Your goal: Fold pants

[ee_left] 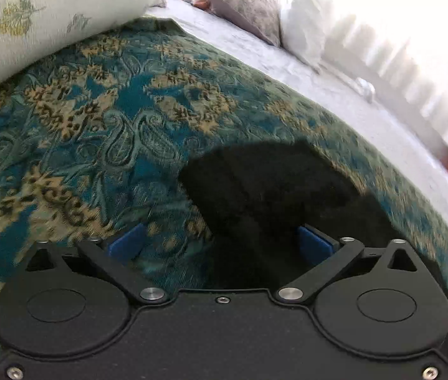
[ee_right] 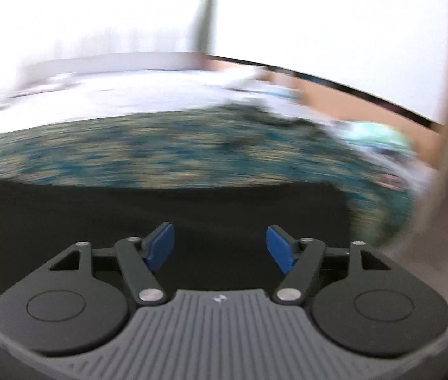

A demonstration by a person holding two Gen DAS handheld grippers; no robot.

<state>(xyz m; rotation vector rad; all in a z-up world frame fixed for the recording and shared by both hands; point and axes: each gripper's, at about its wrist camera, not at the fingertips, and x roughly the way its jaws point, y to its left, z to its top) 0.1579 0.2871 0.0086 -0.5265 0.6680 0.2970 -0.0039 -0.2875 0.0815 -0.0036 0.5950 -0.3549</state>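
Note:
Black pants point(ee_left: 274, 196) lie flat on a teal and gold patterned bedspread point(ee_left: 103, 120). My left gripper point(ee_left: 220, 243) is open wide just above them, its right blue pad over the black cloth and its left pad over the bedspread, nothing pinched between. In the blurred right wrist view the pants point(ee_right: 129, 209) fill the lower part as a dark flat sheet on the bedspread point(ee_right: 160, 152). My right gripper point(ee_right: 220, 247) hangs open above that cloth with an empty gap between its blue pads.
A pale pillow with leaf prints point(ee_left: 49, 15) presses on the bedspread at the upper left. A grey patterned pillow point(ee_left: 242, 6) and white bedding point(ee_left: 303, 72) lie beyond. Crumpled light clothes point(ee_right: 379, 139) sit at the bed's right edge, with floor point(ee_right: 429, 253) past it.

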